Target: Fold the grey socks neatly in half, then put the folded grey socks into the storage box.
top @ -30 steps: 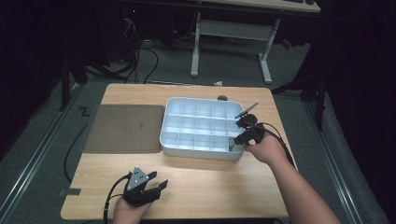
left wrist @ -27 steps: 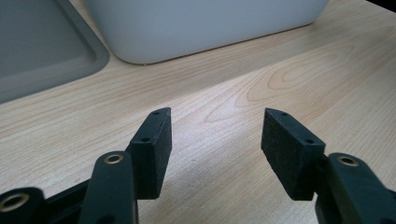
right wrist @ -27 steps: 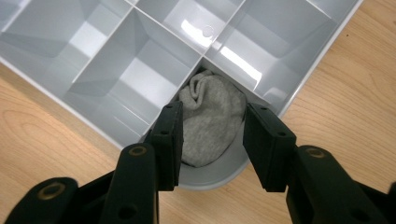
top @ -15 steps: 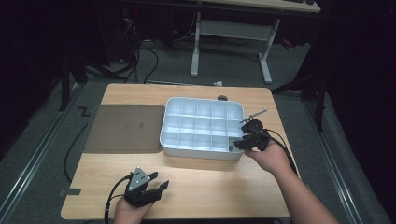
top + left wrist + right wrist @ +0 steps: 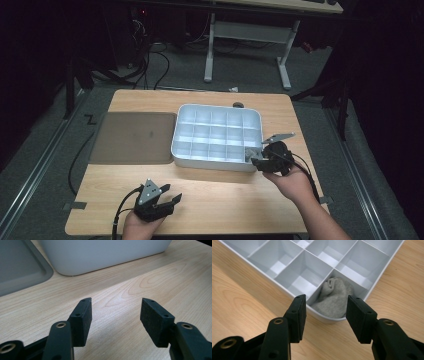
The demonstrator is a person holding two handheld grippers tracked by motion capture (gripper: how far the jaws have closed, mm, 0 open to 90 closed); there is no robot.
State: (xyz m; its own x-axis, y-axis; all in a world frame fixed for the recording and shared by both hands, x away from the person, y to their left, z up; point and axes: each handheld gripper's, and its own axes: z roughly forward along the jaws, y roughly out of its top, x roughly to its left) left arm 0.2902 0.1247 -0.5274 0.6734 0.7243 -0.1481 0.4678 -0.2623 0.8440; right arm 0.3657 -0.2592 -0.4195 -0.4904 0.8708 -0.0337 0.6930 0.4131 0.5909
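Since a second ago the right gripper (image 5: 256, 156) has drawn back from above the white compartment tray (image 5: 218, 111) to its near right corner, and its jaws stand apart with nothing between them. From the right gripper (image 5: 325, 315) view, a crumpled grey cloth (image 5: 334, 298) lies in that corner compartment of the tray (image 5: 274, 277), just beyond the fingertips. Meanwhile the left gripper (image 5: 167, 199) has stayed low at the near edge of the wooden table (image 5: 220, 195), jaws also wide and empty, with the grey mat (image 5: 134, 137) lying left of the tray.
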